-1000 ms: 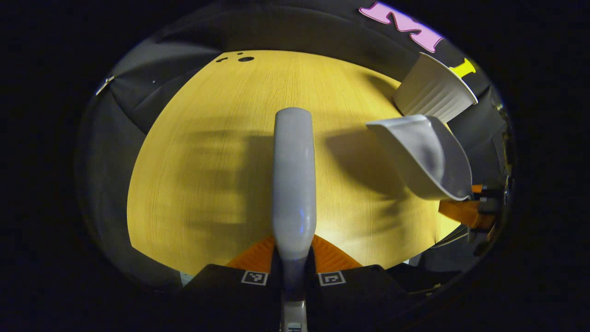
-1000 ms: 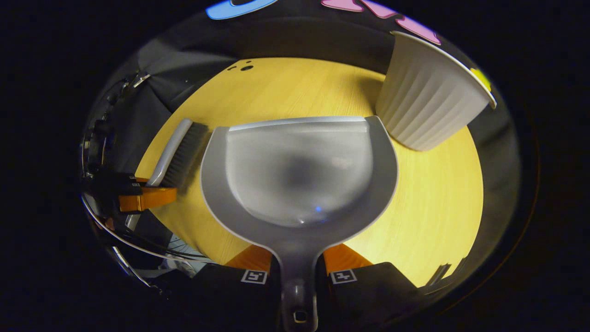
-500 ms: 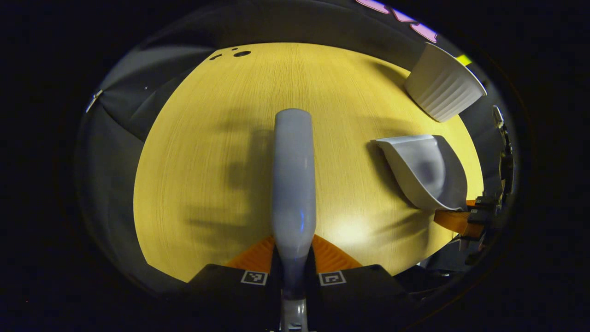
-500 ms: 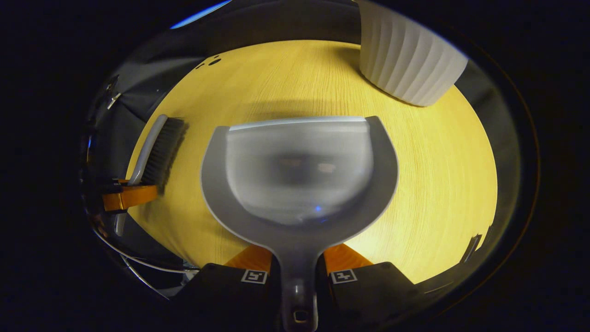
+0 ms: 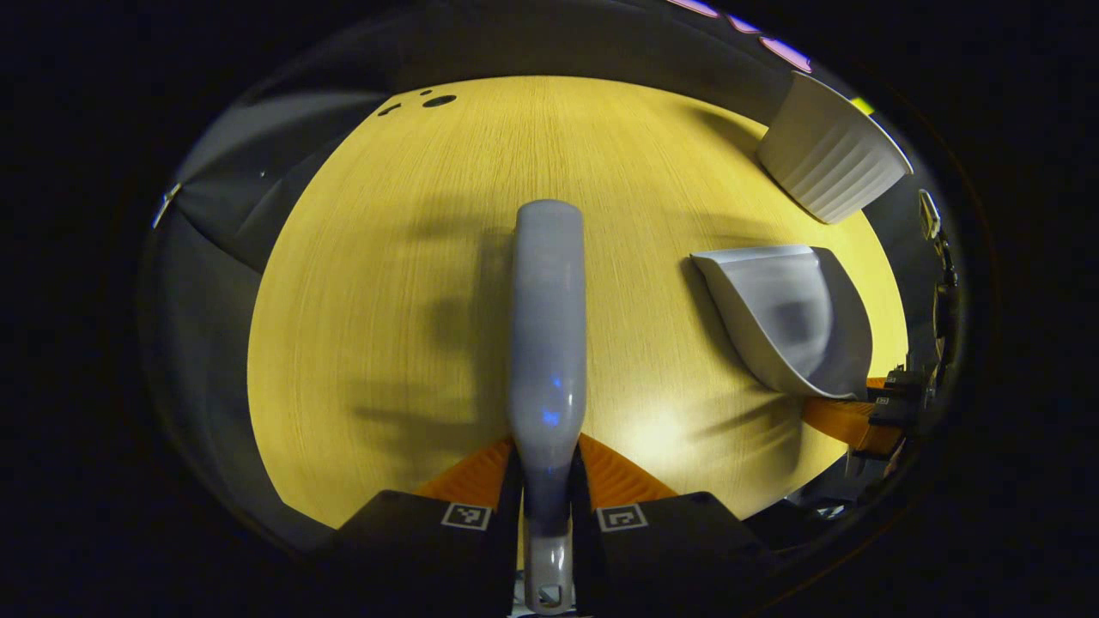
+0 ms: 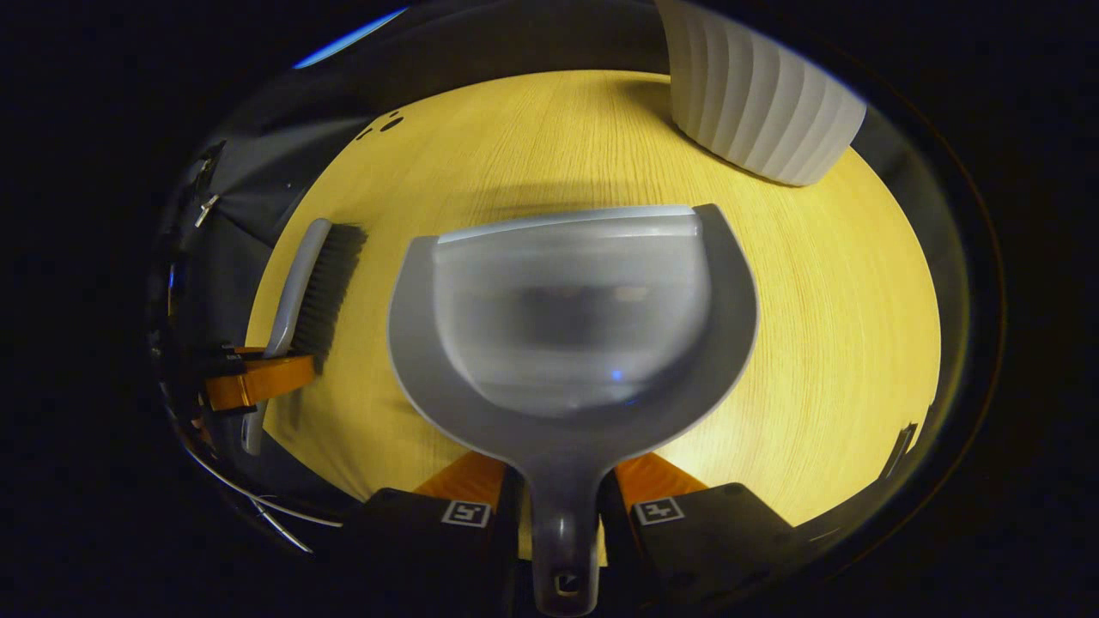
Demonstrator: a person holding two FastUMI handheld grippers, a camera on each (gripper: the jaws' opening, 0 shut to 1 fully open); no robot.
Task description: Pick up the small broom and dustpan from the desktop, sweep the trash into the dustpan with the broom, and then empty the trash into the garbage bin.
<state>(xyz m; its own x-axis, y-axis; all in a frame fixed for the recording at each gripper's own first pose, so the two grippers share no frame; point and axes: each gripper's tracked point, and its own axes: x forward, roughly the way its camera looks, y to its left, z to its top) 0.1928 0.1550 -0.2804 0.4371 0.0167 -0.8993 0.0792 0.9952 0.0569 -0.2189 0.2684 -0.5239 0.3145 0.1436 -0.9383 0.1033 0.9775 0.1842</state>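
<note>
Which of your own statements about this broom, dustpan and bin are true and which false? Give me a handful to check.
1. The left gripper is shut on the broom. True.
2. The right gripper is open, holding nothing. False: it is shut on the handle of the dustpan.
3. The dustpan is heaped with trash. False: its scoop looks empty.
4. The ribbed white bin stands on the wooden desktop beyond the dustpan. True.
5. The broom's bristles are dark. True.
</note>
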